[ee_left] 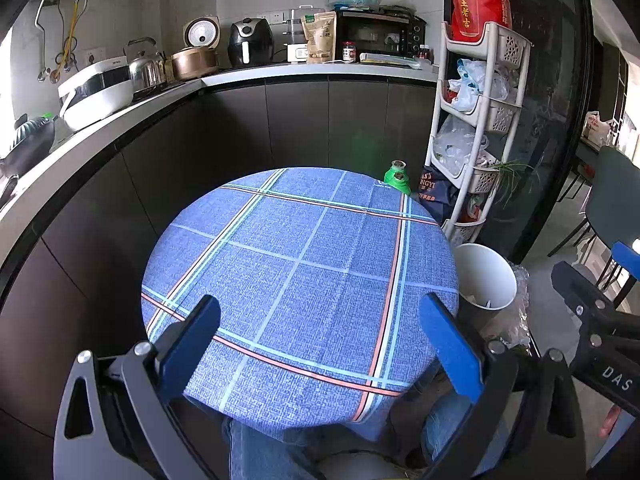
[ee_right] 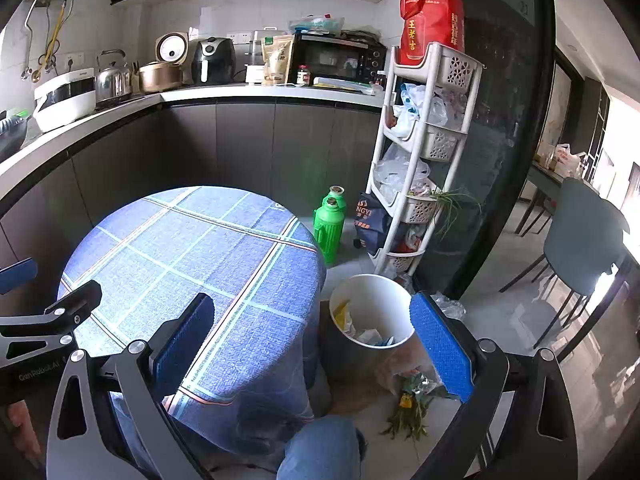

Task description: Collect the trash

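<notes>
Both the left gripper [ee_left: 320, 344] and right gripper [ee_right: 312, 344] hung wide apart, empty, beside the white bin [ee_right: 374, 292] holding scraps.

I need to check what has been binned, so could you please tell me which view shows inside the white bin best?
The right wrist view: it looks into the white bin, showing scraps. The left wrist view shows mostly its rim and inner wall.

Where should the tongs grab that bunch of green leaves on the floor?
Probably the stems near the bin, coming from above with the right tongs. The leafy greens lie flat on the floor beside the white bin, so the sides offer little.
</notes>
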### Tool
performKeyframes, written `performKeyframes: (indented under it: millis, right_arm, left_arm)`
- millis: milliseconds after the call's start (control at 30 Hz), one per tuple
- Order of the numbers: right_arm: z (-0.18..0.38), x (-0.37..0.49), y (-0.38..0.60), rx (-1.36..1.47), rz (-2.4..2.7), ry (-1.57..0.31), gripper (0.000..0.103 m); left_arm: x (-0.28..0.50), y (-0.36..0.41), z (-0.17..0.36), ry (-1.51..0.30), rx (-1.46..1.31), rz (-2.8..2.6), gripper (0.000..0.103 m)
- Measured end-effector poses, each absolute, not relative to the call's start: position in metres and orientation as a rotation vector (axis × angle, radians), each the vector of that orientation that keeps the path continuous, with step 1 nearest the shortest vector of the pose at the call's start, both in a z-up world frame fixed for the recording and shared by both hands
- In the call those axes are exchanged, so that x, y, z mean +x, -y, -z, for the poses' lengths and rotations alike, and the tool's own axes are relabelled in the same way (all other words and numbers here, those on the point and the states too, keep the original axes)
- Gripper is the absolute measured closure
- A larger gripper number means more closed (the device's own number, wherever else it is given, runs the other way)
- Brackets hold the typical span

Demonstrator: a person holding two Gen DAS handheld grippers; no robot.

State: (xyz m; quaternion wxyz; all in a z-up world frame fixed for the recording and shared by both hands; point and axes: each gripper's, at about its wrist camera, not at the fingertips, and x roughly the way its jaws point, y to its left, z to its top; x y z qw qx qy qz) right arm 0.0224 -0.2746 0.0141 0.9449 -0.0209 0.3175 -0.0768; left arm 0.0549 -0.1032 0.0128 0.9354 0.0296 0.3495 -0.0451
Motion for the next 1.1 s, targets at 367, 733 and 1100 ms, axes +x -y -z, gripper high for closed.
performKeyframes:
  millis: [367,733,1100]
  right_arm:
    - [-0.0150,0.0223,0.2752,-0.043,0.156,-0.648,0.009]
    - [-0.0157,0.0217,0.2764,-0.041,0.156,-0.649,0.009]
    - [-0.0160,0.0215,0.2764,-0.040,0.159,-0.652,0.009]
  left_arm:
    - [0.0539,0.1037,-0.0129,-0.714,0.060,0.092,0.004]
    - [0.0532,0.1041,-0.0128,-0.715,0.061,0.093,0.004]
    - [0.0531,0.1041,-0.0097,-0.714,0.064,0.094,0.004]
